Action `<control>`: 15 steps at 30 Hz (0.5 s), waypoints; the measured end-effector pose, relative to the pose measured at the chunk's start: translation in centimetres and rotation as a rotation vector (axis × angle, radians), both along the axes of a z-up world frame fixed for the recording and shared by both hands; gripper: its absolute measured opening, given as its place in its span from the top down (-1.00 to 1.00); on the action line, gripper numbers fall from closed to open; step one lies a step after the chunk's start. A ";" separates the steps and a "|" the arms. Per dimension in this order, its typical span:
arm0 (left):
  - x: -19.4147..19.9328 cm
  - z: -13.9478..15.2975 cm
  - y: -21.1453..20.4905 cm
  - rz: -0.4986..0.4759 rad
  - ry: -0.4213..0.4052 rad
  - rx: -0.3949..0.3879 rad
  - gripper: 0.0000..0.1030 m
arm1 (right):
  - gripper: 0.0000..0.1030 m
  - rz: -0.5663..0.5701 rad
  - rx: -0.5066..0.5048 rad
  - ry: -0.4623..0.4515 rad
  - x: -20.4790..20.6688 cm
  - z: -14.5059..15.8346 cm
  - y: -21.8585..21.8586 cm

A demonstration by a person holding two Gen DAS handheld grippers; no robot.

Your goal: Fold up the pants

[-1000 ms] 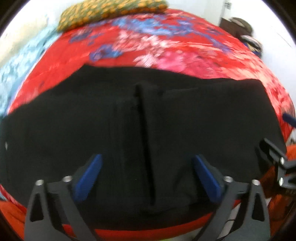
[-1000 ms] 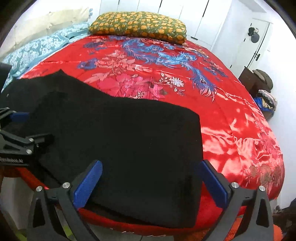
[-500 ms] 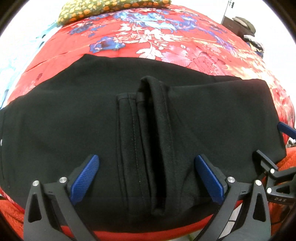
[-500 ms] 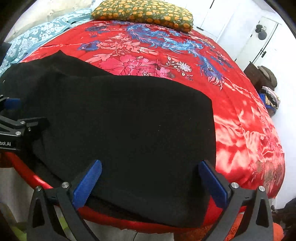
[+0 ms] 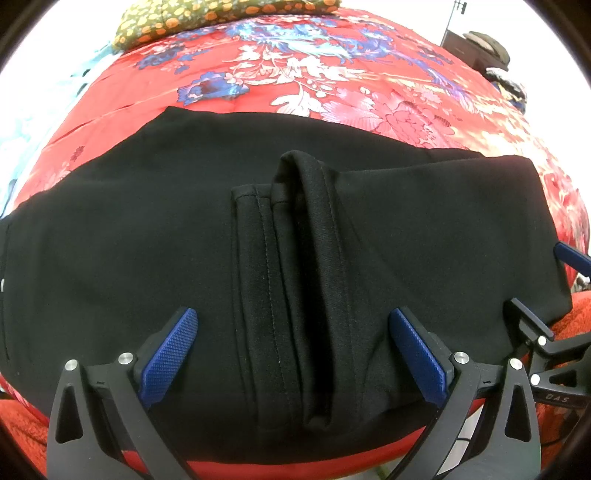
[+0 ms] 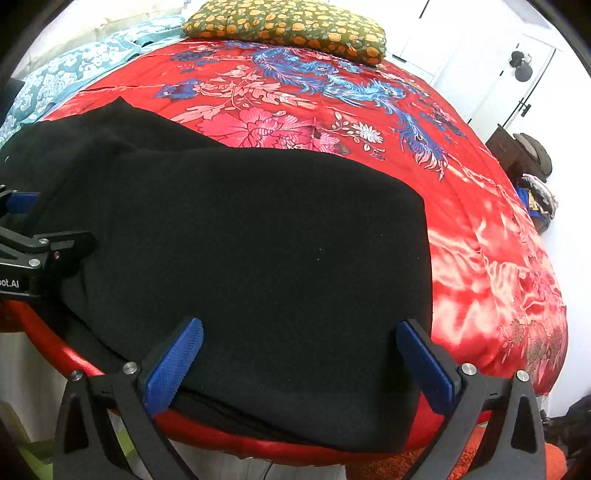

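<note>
Black pants [image 5: 155,236] lie folded across the near edge of the bed, with hemmed leg ends [image 5: 291,258] stacked in the middle. They also show in the right wrist view [image 6: 258,258], where the right part lies flat. My left gripper [image 5: 293,354] is open and empty, held just above the hems near the bed's edge. My right gripper [image 6: 299,365] is open and empty over the right part of the pants. Each gripper shows at the side of the other's view.
The bed has a red floral cover [image 6: 332,110] with a green and orange pillow [image 6: 288,26] at the far end. A teal blanket [image 6: 66,77] lies far left. A dark cabinet with clothes [image 6: 524,158] stands at the right by white doors.
Both grippers have moved closer to the pants and a little lower. The pants have not moved. Both grippers stay open.
</note>
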State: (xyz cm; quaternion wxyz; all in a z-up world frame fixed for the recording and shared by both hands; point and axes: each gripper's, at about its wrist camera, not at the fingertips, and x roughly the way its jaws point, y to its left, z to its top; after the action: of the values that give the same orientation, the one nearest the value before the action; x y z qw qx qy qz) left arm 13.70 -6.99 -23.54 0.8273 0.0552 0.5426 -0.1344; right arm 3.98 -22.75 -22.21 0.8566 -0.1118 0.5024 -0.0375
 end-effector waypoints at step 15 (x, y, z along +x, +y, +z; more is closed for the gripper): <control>-0.1 -0.1 -0.1 -0.007 -0.003 0.007 -0.99 | -1.00 -0.012 0.027 0.004 0.2 -0.3 -0.3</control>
State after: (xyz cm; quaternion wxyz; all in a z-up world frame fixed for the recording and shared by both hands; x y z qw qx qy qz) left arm 13.65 -7.11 -23.68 0.8276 0.0602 0.5415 -0.1351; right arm 4.15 -23.10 -22.47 0.8567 -0.0972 0.5053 -0.0353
